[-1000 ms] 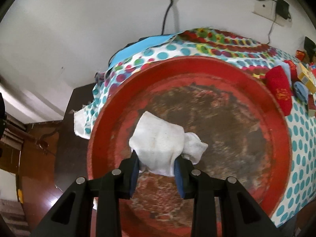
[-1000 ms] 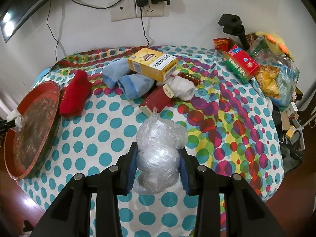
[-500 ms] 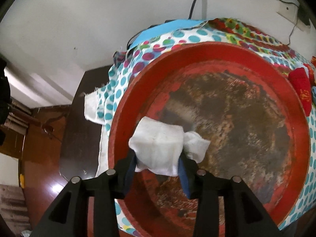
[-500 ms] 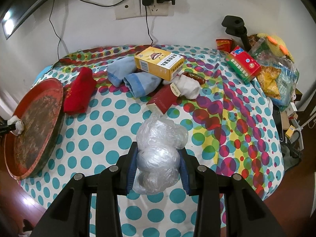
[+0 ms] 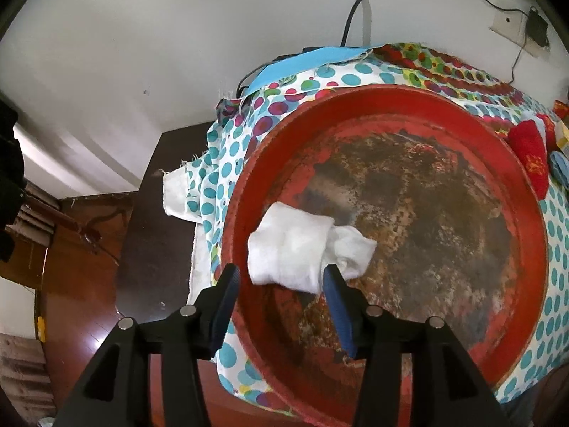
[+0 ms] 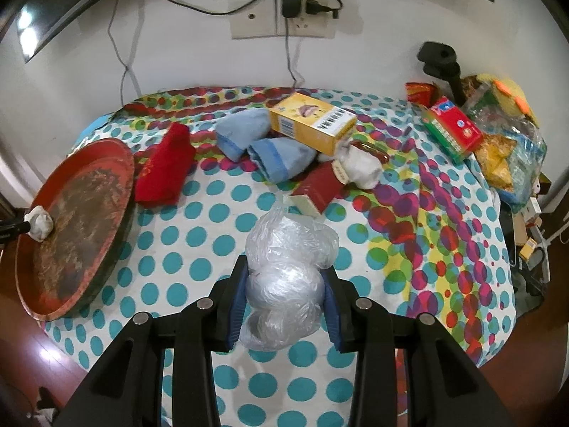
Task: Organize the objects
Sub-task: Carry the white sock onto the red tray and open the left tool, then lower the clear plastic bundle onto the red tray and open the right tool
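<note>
A rolled white sock (image 5: 295, 249) lies on the worn floor of the round red tray (image 5: 526, 235), near its left rim. My left gripper (image 5: 281, 274) straddles the sock and its jaws are opening: the left finger stands clear, the right finger is right beside it. In the right wrist view the same sock (image 6: 39, 222) and tray (image 6: 78, 206) sit at the table's left edge. My right gripper (image 6: 285, 270) is shut on a crumpled clear plastic bag (image 6: 288, 249), held above the dotted tablecloth (image 6: 199, 249).
Across the table's far half lie a red sock (image 6: 163, 167), two blue socks (image 6: 245, 131), a yellow box (image 6: 313, 121), a dark red box (image 6: 318, 188) and another white roll (image 6: 359, 165). A red-green box (image 6: 451, 128) and snack bags (image 6: 505, 149) crowd the right side.
The left jaws have spread and let go of the white sock, which now rests in the tray. The left gripper has drifted toward the tray's left rim. The right gripper still holds the bag.
</note>
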`<state>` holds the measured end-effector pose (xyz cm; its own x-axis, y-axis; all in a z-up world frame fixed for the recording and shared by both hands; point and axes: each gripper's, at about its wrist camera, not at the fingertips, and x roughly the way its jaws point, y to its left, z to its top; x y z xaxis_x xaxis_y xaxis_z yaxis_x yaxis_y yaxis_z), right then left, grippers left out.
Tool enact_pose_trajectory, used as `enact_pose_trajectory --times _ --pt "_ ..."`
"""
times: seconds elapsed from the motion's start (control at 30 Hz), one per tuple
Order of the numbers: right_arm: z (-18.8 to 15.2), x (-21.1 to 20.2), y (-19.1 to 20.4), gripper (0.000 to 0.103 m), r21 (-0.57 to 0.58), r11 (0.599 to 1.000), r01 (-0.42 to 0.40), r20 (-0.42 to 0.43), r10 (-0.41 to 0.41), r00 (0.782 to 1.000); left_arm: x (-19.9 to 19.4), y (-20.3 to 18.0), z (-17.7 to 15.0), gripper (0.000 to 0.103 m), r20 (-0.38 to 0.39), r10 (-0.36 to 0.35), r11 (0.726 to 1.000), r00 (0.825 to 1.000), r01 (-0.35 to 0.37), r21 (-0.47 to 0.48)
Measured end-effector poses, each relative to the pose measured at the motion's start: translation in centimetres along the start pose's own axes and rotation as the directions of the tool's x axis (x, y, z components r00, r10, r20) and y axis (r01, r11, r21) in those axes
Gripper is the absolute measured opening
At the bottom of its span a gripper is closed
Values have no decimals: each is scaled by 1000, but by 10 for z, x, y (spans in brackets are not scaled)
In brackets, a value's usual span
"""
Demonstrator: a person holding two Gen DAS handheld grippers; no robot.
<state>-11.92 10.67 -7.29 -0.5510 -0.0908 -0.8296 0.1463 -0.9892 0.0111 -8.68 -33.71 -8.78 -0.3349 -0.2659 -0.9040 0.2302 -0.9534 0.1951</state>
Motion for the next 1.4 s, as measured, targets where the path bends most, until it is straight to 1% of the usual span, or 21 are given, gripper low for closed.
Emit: enact_pose_trajectory --times 0.23,0.37,0.47,0.67,0.77,0.9,1.17,1.3,1.4 --pt "6 -3 33 35 -77 996 -48 15 49 999 -20 -10 -14 50 23 -32 999 999 32 -3" --pt "10 -2 65 35 -137 986 -96 14 99 995 -29 -17 -20 50 30 -55 998 998 55 5" --pt "14 0 95 35 -194 971 -138 8 143 990 -32 -22 -25 50 30 -70 997 997 70 13" --pt "19 6 164 35 -300 925 -234 -24 238 971 -36 -17 -32 50 29 -68 998 997 67 11" --pt "17 10 198 35 -350 899 -265 -44 267 963 -36 -9 -35 50 30 -57 998 998 57 4" --pt "9 17 235 35 -401 864 -305 -81 298 951 -37 3 -39 50 30 -50 999 998 51 -13" --pt "-9 23 291 35 -472 797 -376 -156 345 926 -44 34 -49 50 37 -26 998 999 28 -49" --pt "-14 22 313 35 -495 771 -401 -180 361 915 -45 50 -53 50 36 -10 997 999 12 -71" --pt "-17 23 325 35 -506 758 -412 -194 365 911 -45 59 -57 50 34 -1 997 999 4 -82"
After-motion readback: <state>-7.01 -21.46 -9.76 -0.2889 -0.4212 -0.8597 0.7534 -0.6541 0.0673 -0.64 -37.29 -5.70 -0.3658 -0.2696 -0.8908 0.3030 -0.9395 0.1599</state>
